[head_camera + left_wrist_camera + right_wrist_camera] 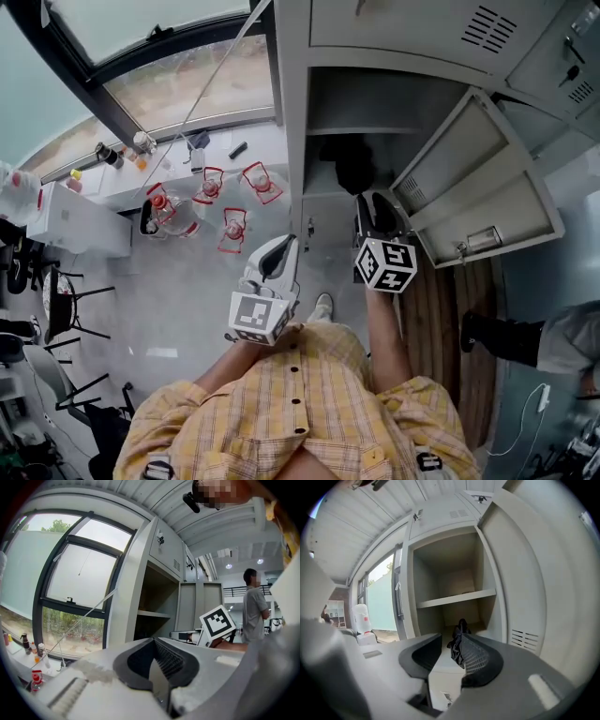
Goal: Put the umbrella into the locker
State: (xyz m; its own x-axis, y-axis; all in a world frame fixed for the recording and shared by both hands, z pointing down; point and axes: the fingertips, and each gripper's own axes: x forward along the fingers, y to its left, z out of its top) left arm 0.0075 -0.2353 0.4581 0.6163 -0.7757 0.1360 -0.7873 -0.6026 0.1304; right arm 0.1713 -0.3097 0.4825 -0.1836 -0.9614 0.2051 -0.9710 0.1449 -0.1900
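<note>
Now umbrella (456,645) lies in locker (454,598) beyond empty, half-open right tongs (451,637); left tongs (153,640) closed.

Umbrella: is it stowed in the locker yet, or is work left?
Done: the umbrella lies in the locker, lower compartment, under the shelf. In hand: nothing; the right hand-held gripper is open and empty, the left hand-held gripper shut. Left: probably only closing the open door.

Red-capped bottles (234,228) near the window (169,84), black chair (66,305) alongside.
</note>
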